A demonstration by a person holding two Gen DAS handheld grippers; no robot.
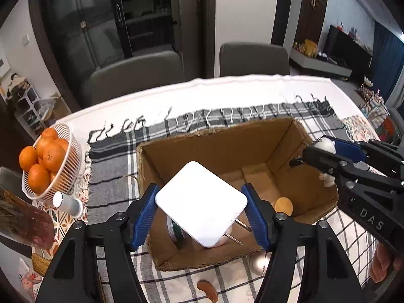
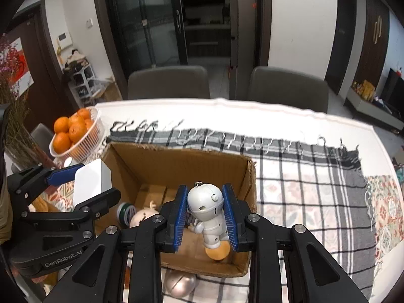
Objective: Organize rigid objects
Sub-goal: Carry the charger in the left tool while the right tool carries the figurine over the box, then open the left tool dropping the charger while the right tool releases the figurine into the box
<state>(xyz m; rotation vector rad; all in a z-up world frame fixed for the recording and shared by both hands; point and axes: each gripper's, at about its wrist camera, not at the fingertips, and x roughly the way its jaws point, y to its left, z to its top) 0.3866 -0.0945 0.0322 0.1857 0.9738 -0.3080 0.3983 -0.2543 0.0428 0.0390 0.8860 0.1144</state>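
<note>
**Two claws over the box, both loaded**

Both claws hang above the open cardboard box (image 1: 252, 151) on the table (image 2: 315, 131), and each has something in its grip. The left claw (image 1: 202, 212) is clamped on a white square plate (image 1: 202, 202), blue pads pressing its two opposite edges, the plate tilted corner-down over the box's near-left end. The right claw (image 2: 205, 214) squeezes a little white robot figure (image 2: 208, 212) around its round head and body, upright, a small metal loop on top, right over the box's near-right corner.

To do this well, I'd say lower each piece close to the box floor before letting go; the plate looks smooth and hard, likely to slip or clatter. There are already things beneath: a roll of green tape (image 2: 125, 213), a round doll head (image 2: 144, 218), an orange disc (image 1: 284, 205). Aim for the bare cardboard. A silver egg-shaped object (image 2: 180, 284) waits outside on the checked cloth (image 2: 303, 189).
</note>
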